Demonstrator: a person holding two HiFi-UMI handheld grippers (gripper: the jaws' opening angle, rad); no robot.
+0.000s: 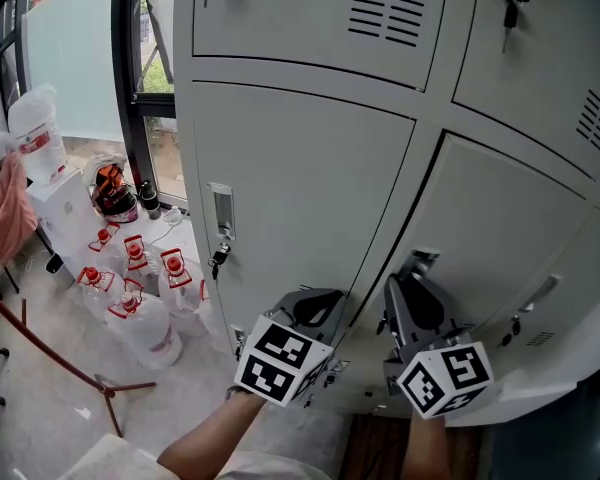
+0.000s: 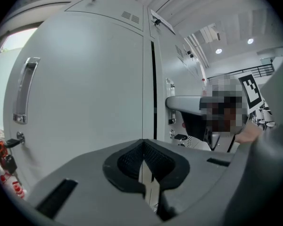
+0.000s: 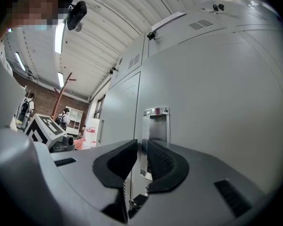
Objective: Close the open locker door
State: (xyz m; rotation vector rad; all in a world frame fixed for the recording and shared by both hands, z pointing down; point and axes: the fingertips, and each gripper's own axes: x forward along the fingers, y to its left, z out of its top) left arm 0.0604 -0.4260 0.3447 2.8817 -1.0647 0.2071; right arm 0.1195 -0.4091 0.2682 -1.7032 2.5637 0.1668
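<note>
A bank of grey lockers fills the head view. The lower right locker door (image 1: 495, 233) stands slightly ajar, with a dark gap (image 1: 405, 228) down its left edge. Its recessed metal handle (image 3: 155, 126) shows straight ahead in the right gripper view. My right gripper (image 1: 412, 286) (image 3: 142, 147) is just below that handle, its jaws a narrow slot apart with nothing pressed between them. My left gripper (image 1: 320, 306) (image 2: 143, 145) is shut and empty. It hangs in front of the closed neighbouring door (image 1: 300, 188) (image 2: 80, 93), near the seam between the two doors.
Several water jugs with red caps (image 1: 140, 308) stand on the floor at the left, beside a water dispenser (image 1: 40, 138) and a window. A red bar on a stand (image 1: 100, 388) crosses the lower left. A key (image 1: 220, 260) hangs under the closed door's handle.
</note>
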